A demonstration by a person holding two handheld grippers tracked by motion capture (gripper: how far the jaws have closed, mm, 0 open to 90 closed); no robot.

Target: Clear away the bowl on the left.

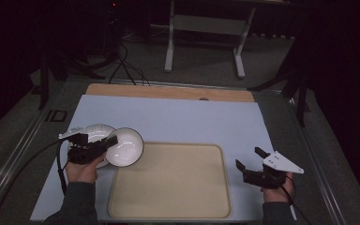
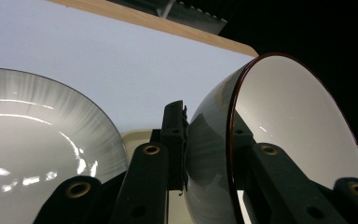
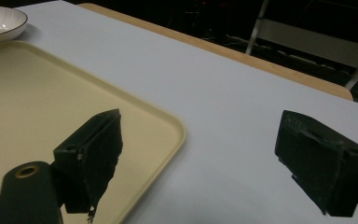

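Bowl (image 1: 124,146) is hanging tilted at nine o'clock over the tray's (image 1: 168,206) corner; we are clamping its rim in our left gripper (image 1: 107,143), beside the plate (image 1: 93,131). Setting down remains. Our right gripper (image 1: 251,158) is gaping empty at three o'clock.

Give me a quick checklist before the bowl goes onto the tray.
1. Grip: left gripper shut on the bowl, one finger inside its rim, one outside: ok.
2. Bowl lifted off the table and tilted: ok.
3. Bowl apart from the ribbed plate: cannot tell; they overlap in the high view.
4. Tray bare where the bowl would land: ok.
5. Right gripper open, holding nothing, beside the tray: ok.
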